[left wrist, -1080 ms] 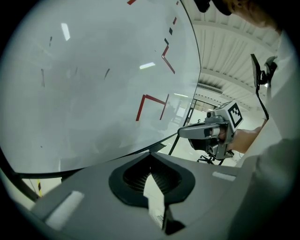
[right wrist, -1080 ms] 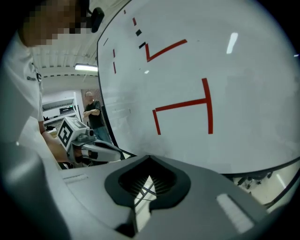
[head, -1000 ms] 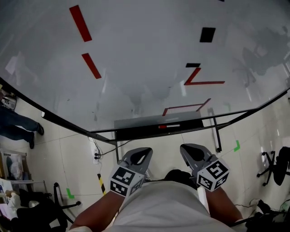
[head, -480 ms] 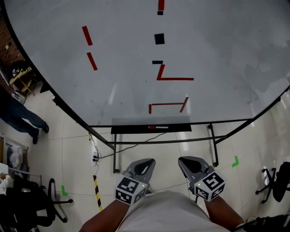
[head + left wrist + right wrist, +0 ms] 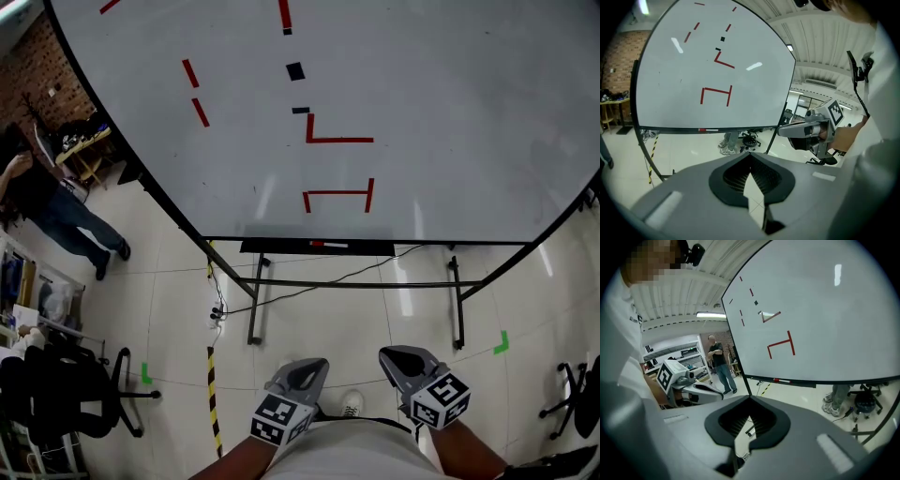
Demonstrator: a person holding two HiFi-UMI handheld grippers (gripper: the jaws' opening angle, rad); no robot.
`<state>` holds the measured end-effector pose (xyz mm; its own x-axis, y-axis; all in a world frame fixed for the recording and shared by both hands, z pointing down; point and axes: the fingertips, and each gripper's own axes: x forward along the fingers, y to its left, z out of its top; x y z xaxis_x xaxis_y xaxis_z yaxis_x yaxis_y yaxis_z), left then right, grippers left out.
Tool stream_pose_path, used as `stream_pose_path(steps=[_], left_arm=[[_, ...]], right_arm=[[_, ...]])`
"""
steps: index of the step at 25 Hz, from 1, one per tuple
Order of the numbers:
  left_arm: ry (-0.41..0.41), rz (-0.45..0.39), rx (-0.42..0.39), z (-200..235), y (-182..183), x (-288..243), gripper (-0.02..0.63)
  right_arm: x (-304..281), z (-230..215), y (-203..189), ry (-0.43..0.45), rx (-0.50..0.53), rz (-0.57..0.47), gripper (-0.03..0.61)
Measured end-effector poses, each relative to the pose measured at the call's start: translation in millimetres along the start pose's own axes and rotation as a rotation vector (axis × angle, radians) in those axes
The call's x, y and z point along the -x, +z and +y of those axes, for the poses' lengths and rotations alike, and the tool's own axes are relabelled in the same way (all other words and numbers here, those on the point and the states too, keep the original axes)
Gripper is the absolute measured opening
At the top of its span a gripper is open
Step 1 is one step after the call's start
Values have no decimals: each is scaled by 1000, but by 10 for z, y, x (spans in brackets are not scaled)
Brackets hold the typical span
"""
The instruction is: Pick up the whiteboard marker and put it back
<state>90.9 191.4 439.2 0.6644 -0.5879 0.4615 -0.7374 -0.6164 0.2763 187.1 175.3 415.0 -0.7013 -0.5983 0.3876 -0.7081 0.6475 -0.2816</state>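
Head view, WB marker (image 5: 330, 245) on tray (image 5: 272, 248)

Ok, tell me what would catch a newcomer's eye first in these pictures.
The big whiteboard, with red line marks on it, fills the upper part of the head view. On the black tray along its bottom edge lies the red and white whiteboard marker. Low in that view, close to the person's body, the left tool and right tool are side by side, each with nothing in it.
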Motion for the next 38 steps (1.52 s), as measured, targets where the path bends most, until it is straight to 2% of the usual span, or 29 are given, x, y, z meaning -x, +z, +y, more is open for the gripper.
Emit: stream_pose_path(steps=[4,9,21,29,38], left_arm=[[6,-9,-8,16,41,77,17],[-34,-15,-39,84,126,171,17],[-53,-15,-27,652,151,531,17],[-90,-5,-37,644,96,610,17],[-91,0,-34,642,25,694,17]], right_arm=[[36,130,-22,6,-10,-12,2],[-29,223,17,-23,-23,-21,2],[-375,587,80,-93,-54,-31,0],[-408,710,-15,-112,-60,-15,0],[-422,826,-77,-102,-58,-5,2]])
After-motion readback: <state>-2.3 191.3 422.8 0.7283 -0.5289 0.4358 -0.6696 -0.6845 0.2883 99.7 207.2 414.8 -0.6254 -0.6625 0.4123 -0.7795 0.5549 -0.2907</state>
